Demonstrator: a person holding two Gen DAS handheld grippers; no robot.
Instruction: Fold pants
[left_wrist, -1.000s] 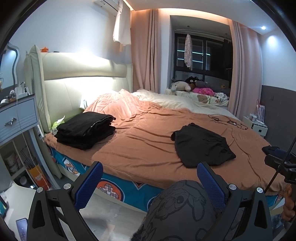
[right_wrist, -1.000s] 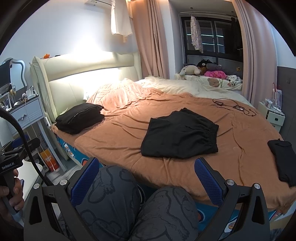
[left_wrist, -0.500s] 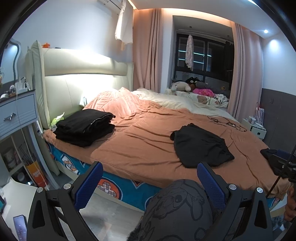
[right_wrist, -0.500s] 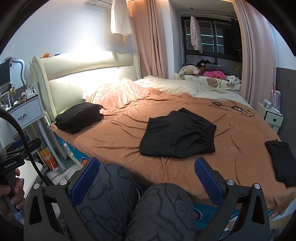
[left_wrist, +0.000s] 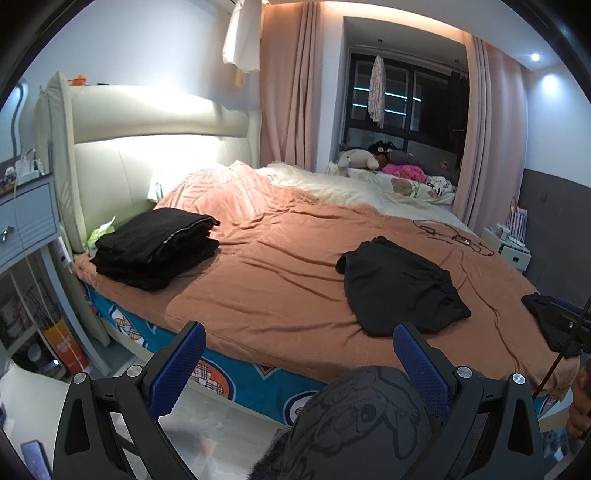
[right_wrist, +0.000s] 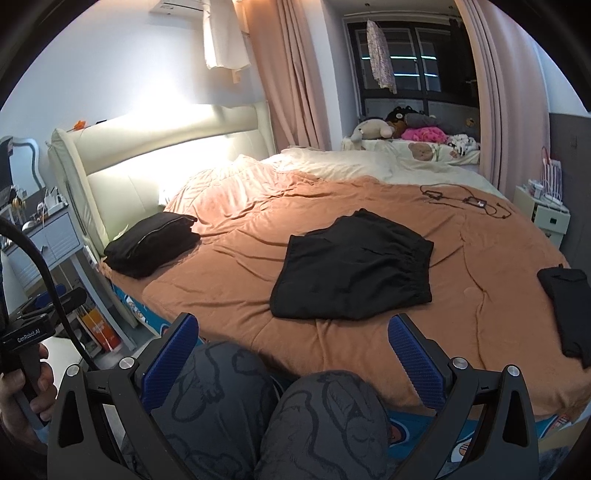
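Lying flat near the middle of the orange bedspread (right_wrist: 236, 295) are the black pants (right_wrist: 354, 273), folded into a rough rectangle with the gathered waistband toward the far right; in the left wrist view the same pants (left_wrist: 400, 286) sit right of centre on the bed. Both grippers are held off the bed, above the person's knees in patterned grey trousers (right_wrist: 325, 421). The left gripper (left_wrist: 297, 363) has its blue-padded fingers spread wide with nothing between them, and the right gripper (right_wrist: 291, 356) is likewise spread wide and empty. Neither touches the pants. A stack of folded black clothes (left_wrist: 157, 245) rests on the near left corner of the bed, close to the cream padded headboard (left_wrist: 147, 147). Another dark garment (right_wrist: 569, 310) lies at the right edge of the bedspread, well apart from the pants. A tangle of black cable (right_wrist: 465, 201) lies on the far side of the bed, and soft toys (right_wrist: 399, 125) sit by the dark window beyond. At the left edge of the right wrist view, a hand (right_wrist: 26, 391) holds the other gripper's handle.
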